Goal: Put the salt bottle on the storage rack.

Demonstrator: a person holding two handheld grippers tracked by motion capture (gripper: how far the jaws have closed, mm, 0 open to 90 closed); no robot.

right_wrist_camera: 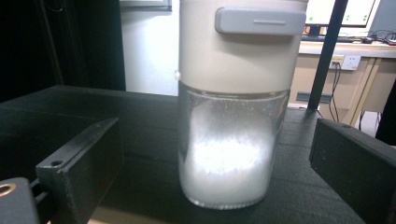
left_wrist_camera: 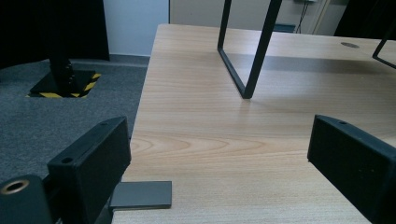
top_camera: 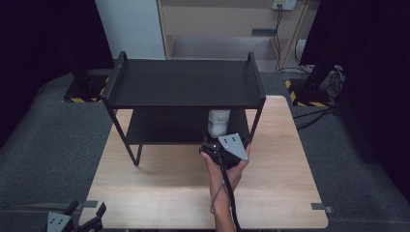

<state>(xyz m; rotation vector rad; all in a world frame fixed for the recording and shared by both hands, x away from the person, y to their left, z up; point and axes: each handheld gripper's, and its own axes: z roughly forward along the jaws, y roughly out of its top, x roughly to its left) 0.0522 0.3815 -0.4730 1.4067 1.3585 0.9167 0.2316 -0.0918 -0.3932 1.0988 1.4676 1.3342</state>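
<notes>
My right fingers [right_wrist_camera: 219, 158] stand spread either side of the jar [right_wrist_camera: 233, 121] on the rack's lower shelf [right_wrist_camera: 65, 112]; glass body looks rigid, slippery, breakable, best gripped below the lid

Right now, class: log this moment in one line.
right claw: open, astride clear white-lidded jar | jar: upright, black shelf's lower tier | left claw: open

One jar [right_wrist_camera: 233, 116], one shelf rack [top_camera: 183, 84], two tools.
</notes>
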